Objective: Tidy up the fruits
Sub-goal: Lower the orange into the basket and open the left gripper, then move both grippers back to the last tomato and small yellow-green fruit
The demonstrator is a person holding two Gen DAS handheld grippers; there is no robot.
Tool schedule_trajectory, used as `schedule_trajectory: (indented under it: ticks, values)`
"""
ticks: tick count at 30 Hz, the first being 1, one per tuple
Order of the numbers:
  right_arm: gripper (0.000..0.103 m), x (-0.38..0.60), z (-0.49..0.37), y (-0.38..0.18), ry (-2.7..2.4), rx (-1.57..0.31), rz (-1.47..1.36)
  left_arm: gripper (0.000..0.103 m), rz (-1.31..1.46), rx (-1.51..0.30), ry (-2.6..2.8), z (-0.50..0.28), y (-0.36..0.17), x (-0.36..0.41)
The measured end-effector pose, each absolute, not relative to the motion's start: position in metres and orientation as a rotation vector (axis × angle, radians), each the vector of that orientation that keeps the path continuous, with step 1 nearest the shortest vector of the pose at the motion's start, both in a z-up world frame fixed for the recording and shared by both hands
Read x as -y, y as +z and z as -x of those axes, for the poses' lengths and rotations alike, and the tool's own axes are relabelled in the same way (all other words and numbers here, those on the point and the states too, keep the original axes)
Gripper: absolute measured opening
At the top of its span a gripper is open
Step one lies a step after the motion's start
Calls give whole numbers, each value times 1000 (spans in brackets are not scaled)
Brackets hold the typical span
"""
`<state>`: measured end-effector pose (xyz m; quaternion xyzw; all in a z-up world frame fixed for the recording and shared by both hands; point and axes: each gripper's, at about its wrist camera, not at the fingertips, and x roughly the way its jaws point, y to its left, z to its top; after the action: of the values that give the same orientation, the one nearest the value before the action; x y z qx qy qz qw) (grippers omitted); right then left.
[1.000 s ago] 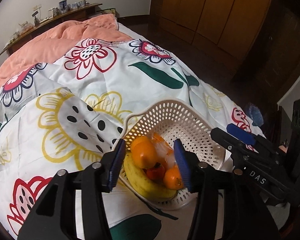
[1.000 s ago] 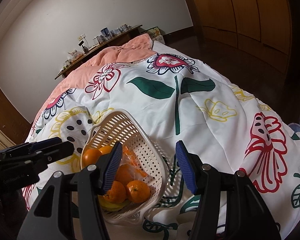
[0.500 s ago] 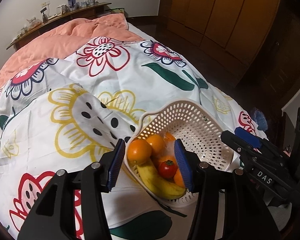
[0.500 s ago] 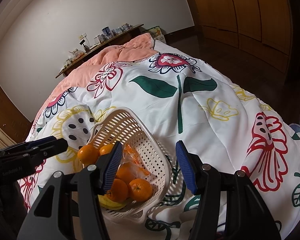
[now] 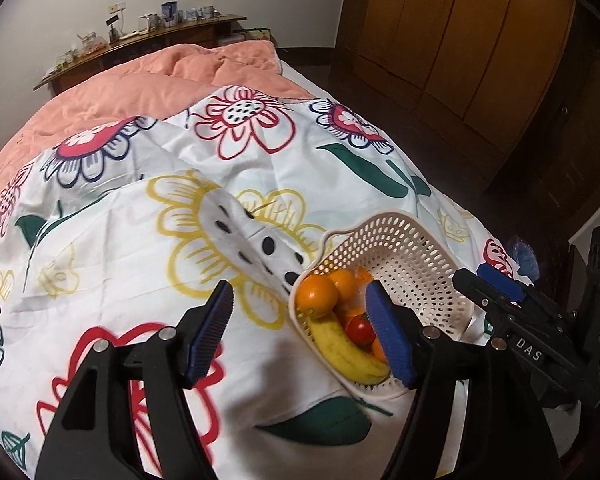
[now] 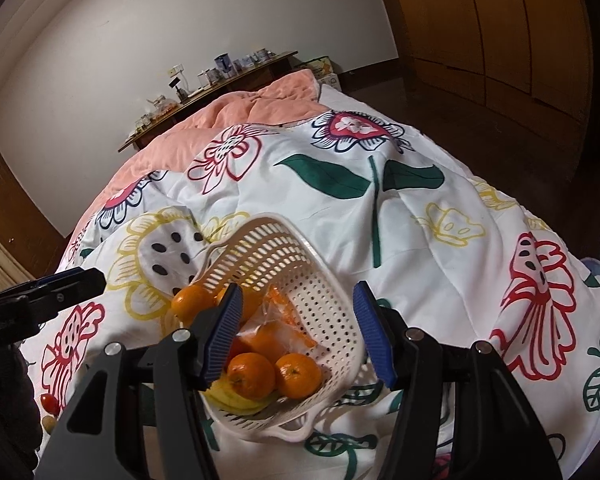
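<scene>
The left gripper hovers over the floral duvet, its jaws opening and empty; the right gripper, jaws spread and opening, frames the fruit basket.

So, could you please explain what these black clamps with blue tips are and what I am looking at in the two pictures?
They are two hand-held grippers, one in each of a person's hands, each with a wide-angle camera looking along its fingers. One picture comes from the left gripper, whose jaws are opening with nothing between them; the other from the right gripper, open and empty too. Each gripper shows at the edge of the other's picture. Below lies a bed with a flowered quilt. On it a white perforated basket holds oranges, a banana and a small tomato. Nothing is held.
</scene>
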<state>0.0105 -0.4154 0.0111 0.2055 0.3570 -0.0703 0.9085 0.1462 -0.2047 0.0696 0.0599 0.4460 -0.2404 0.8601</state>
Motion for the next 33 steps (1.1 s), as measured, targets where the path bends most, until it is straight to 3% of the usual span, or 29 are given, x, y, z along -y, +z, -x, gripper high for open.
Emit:
schedule_trajectory:
  ticks: [18,33]
  values:
    - [58,354,-15,30,25,-767,-363,71,-16,-867,-361,-132,95,90]
    - [58,257,-8,45,323,-855,-250,71,5,-876,-300,-105,84,35]
